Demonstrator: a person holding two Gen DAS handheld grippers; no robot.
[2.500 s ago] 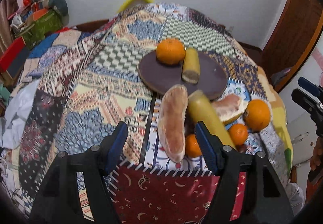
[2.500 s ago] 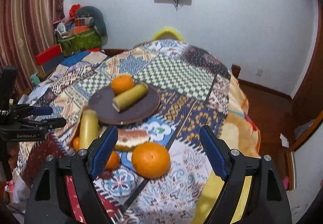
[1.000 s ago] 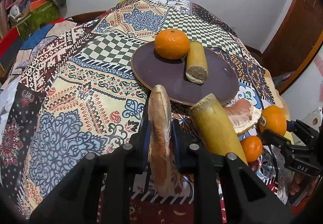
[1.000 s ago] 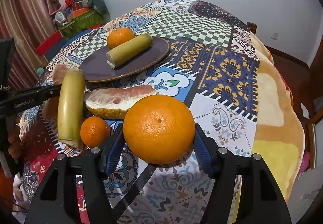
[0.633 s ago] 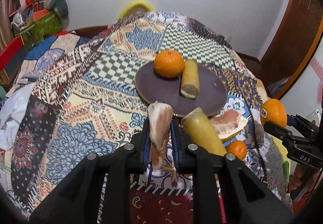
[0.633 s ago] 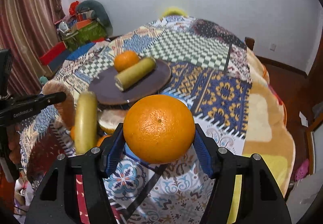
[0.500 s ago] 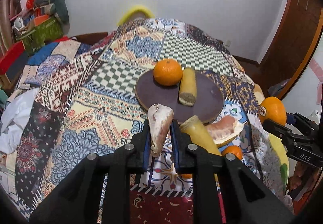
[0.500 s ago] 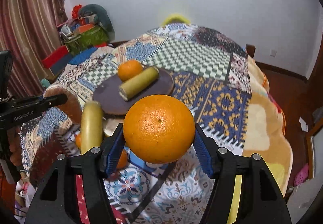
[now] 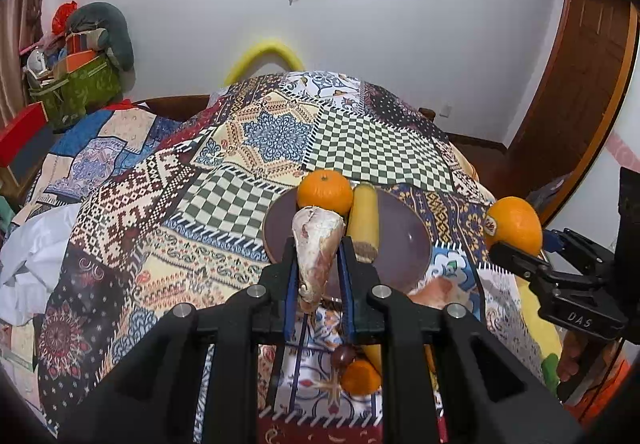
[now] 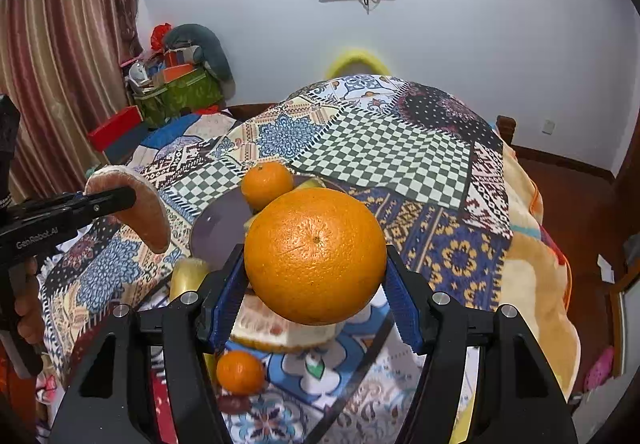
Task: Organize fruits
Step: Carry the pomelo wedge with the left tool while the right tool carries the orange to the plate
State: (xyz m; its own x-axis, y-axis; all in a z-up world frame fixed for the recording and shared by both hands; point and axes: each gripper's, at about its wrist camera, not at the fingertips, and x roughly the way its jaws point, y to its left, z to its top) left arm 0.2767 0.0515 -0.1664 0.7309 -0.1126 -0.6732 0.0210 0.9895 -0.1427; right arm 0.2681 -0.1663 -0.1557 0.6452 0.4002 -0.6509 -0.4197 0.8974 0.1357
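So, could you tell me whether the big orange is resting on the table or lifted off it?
Lifted. The right gripper clamps the big orange above the cloth, clear of the plate.

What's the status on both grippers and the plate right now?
Left gripper shut on pomelo wedge. Right gripper shut on large orange. Plate holds a mandarin and a banana piece. Nothing blocking.

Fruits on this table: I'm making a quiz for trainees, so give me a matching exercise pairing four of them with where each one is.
Things:
1. large orange
2. pomelo wedge
3. small mandarin
4. tiny orange

Places:
A. on the purple plate
B. on the cloth, off the plate
C. in the left gripper
D. in the right gripper

Pairs: 1-D, 2-C, 3-A, 4-B
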